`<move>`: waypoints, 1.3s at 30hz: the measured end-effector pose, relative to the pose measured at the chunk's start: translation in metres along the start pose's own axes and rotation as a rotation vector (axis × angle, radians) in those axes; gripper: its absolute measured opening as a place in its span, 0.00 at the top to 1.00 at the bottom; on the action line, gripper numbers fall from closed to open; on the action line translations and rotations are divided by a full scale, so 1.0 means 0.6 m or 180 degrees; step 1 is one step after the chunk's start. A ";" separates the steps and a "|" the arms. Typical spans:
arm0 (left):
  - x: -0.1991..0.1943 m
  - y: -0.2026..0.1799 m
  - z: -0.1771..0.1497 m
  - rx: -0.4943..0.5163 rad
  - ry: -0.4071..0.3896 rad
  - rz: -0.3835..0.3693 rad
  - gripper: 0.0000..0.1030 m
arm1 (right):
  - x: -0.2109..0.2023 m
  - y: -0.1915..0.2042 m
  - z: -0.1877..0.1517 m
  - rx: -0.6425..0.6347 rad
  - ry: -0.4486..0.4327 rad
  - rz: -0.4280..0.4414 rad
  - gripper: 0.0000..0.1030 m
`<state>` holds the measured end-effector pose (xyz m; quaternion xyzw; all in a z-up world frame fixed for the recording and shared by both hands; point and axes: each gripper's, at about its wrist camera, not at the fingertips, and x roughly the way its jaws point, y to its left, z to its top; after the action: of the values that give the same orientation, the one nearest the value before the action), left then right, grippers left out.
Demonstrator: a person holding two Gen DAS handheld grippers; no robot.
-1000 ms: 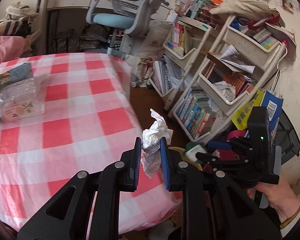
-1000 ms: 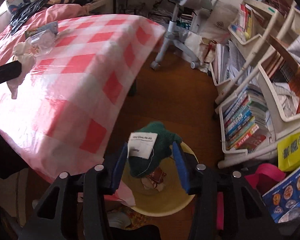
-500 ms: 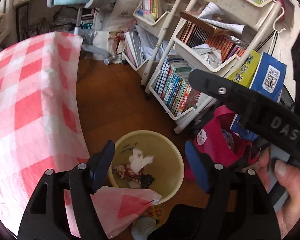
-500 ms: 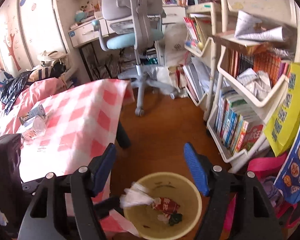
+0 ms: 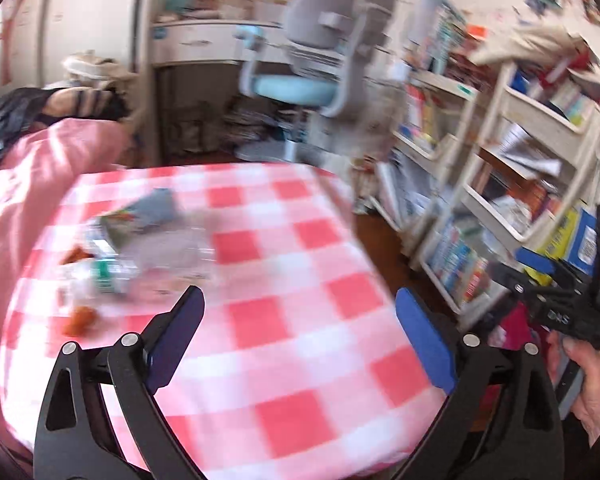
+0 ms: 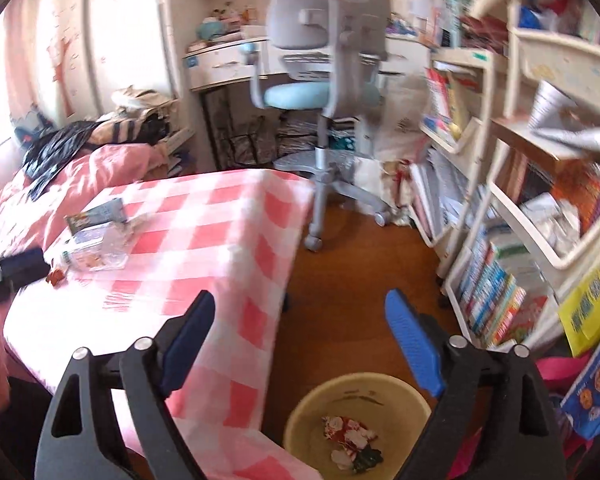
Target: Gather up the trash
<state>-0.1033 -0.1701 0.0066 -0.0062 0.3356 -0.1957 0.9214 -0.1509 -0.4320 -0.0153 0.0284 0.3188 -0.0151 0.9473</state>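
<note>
My left gripper [image 5: 300, 336] is open and empty above the red-checked table [image 5: 300, 344]. A crushed clear plastic bottle [image 5: 140, 260], a flattened carton [image 5: 140, 216] and small orange scraps [image 5: 80, 320] lie at the table's far left, blurred. My right gripper [image 6: 300, 336] is open and empty, held above the floor beside the table edge, just over the yellow trash bin [image 6: 356, 420]. The bin holds crumpled wrappers [image 6: 350, 436]. The bottle [image 6: 96, 252] and carton [image 6: 96, 214] also show in the right wrist view.
White book racks [image 6: 520, 240] crowd the right side. A grey and blue desk chair [image 6: 320, 92] stands behind the table on the wooden floor [image 6: 360, 280]. A bed with pink bedding [image 5: 28, 168] lies to the left. The right gripper also shows in the left view [image 5: 572, 304].
Both grippers have let go of their trash into the bin and opened. The left gripper has swung from over the bin back above the table. The right has tilted up.
</note>
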 end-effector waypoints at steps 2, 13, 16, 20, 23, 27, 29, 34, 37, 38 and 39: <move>-0.002 0.050 -0.009 -0.0163 -0.0049 0.0220 0.09 | 0.010 0.026 0.001 -0.0175 0.0019 0.0038 0.18; -0.018 0.193 -0.009 -0.0556 -0.0062 0.0448 0.09 | 0.057 0.144 0.016 -0.0691 0.0115 0.0238 0.16; -0.015 0.209 -0.014 -0.0599 -0.0003 0.0437 0.09 | 0.065 0.162 0.019 -0.0715 0.0137 0.0235 0.15; -0.018 0.216 -0.015 -0.0598 0.0003 0.0471 0.09 | 0.074 0.175 0.019 -0.0730 0.0170 0.0222 0.15; -0.018 0.228 -0.017 -0.0666 0.0032 0.0457 0.09 | 0.080 0.188 0.019 -0.0758 0.0194 0.0215 0.14; -0.016 0.240 -0.021 -0.0736 0.0088 0.0430 0.09 | 0.086 0.206 0.019 -0.0819 0.0217 0.0231 0.14; -0.016 0.241 -0.022 -0.0731 0.0096 0.0425 0.09 | 0.090 0.214 0.018 -0.0863 0.0231 0.0236 0.14; -0.013 0.243 -0.024 -0.0721 0.0135 0.0398 0.09 | 0.096 0.234 0.015 -0.0974 0.0260 0.0257 0.14; -0.012 0.243 -0.024 -0.0712 0.0151 0.0388 0.09 | 0.099 0.243 0.013 -0.1036 0.0270 0.0271 0.14; -0.012 0.242 -0.024 -0.0701 0.0150 0.0398 0.09 | 0.100 0.245 0.013 -0.1055 0.0273 0.0272 0.14; -0.012 0.243 -0.024 -0.0689 0.0150 0.0410 0.09 | 0.100 0.248 0.012 -0.1077 0.0277 0.0272 0.14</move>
<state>-0.0651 -0.0314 -0.0210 -0.0795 0.3760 -0.0989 0.9179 -0.0918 -0.2848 -0.0392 -0.1172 0.3559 0.0803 0.9237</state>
